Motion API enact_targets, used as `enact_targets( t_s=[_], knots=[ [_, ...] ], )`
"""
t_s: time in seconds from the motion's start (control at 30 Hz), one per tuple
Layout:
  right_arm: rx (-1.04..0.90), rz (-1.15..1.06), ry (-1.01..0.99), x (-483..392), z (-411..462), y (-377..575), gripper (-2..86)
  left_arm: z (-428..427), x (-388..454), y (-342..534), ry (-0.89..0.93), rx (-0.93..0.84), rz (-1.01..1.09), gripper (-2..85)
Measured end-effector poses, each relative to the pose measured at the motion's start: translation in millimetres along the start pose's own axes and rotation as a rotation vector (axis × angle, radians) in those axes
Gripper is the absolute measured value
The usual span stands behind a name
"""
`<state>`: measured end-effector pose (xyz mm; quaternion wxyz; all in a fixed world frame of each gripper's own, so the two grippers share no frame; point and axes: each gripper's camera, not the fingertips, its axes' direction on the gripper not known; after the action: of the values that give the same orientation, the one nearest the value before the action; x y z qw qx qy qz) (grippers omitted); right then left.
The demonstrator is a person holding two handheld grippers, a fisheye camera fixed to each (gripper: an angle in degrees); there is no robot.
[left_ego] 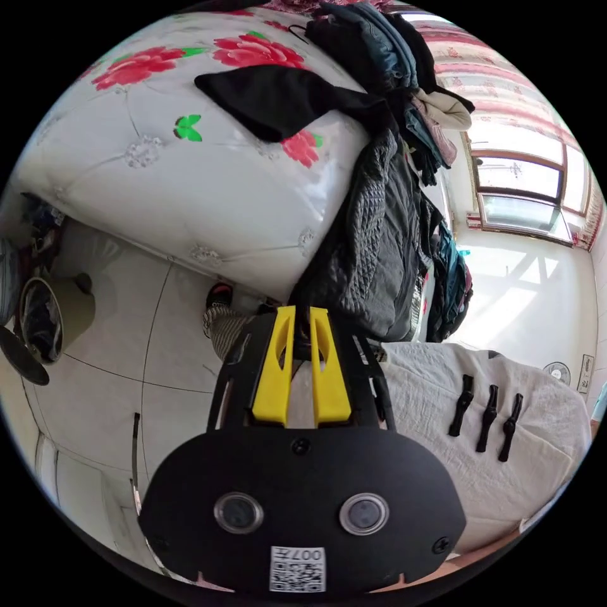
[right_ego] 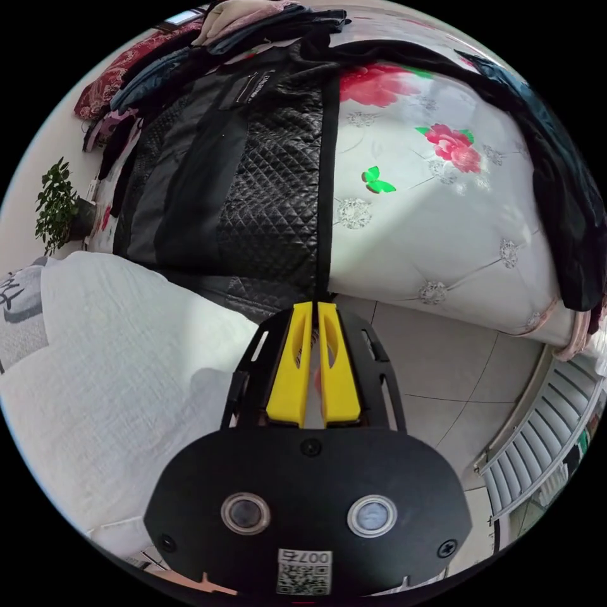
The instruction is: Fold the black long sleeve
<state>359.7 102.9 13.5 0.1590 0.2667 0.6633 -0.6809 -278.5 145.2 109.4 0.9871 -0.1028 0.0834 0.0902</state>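
mattress: a white quilted mattress (left_ego: 171,190) printed with red flowers, my landmark here; it shows again in the right gripper view (right_ego: 442,234).
black long sleeve: the quilted black garment (right_ego: 253,190) hangs over the mattress edge toward the tiled floor (right_ego: 436,373); in the left gripper view its dark quilted cloth (left_ego: 373,253) drops down beside the mattress.
right gripper: the right gripper (right_ego: 314,313) has its yellow jaws pressed together on the garment's black edge band, just below the mattress edge.
left gripper: the left gripper (left_ego: 302,314) has its jaws nearly together at the garment's lower edge; a narrow slit stays between them, and i cannot tell if they pinch cloth.
clothes pile: a heap of dark clothes (left_ego: 392,69) sits on top of the mattress, with one black piece (left_ego: 278,98) spread flat on the flowers.
person: a white top with black toggles (left_ego: 487,417) beside the hanging garment.
plant: a potted plant (right_ego: 57,202) by the wall, well apart from the mattress.
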Motion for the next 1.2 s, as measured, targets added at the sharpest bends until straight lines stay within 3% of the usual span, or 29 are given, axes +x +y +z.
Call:
enact_targets(
  t_s=[0.27, 0.43, 0.5, 0.53, 0.63, 0.73, 0.8, 0.93, 0.97, 1.07, 1.2],
  knots=[
    [0.212, 0.094, 0.051, -13, -50, -8, 0.1, -68, 33, -45, -0.238, 0.357, 0.173, 11.4],
    [0.271, 0.05, -0.03, -63, -38, -49, 0.1, -24, 57, -125, -0.418, 0.256, 0.272, 10.7],
    [0.27, 0.01, -0.067, -89, -29, -65, 0.1, 0, 57, -153, -0.542, 0.175, 0.226, 7.5],
    [0.258, -0.02, -0.086, -106, -23, -73, 0.2, 2, 62, -160, -0.658, 0.217, 0.208, 5.3],
    [0.228, -0.092, -0.08, -140, -13, -85, 0.1, 8, 68, -177, -0.716, 0.185, 0.256, 1.2],
    [0.213, -0.126, -0.055, -155, -10, -86, 0.0, -15, 54, -190, -0.591, 0.147, 0.242, -0.3],
    [0.21, -0.121, -0.04, -154, -11, -84, -0.1, -61, 40, -190, -0.426, 0.259, 0.204, -0.6],
    [0.23, -0.071, -0.045, -136, -16, -79, -0.1, -217, 4, -168, -0.112, 0.688, 0.089, -0.9],
    [0.227, -0.051, -0.058, -131, -14, -80, -0.1, -254, -4, -161, -0.083, 0.786, 0.061, -0.9],
    [0.216, -0.034, -0.085, -125, -7, -85, -0.1, -304, -11, -159, -0.114, 0.856, 0.06, -0.9],
    [0.191, -0.065, -0.107, -132, 0, -94, -0.1, -298, -7, -166, -0.024, 0.829, 0.111, -0.9]
  ],
)
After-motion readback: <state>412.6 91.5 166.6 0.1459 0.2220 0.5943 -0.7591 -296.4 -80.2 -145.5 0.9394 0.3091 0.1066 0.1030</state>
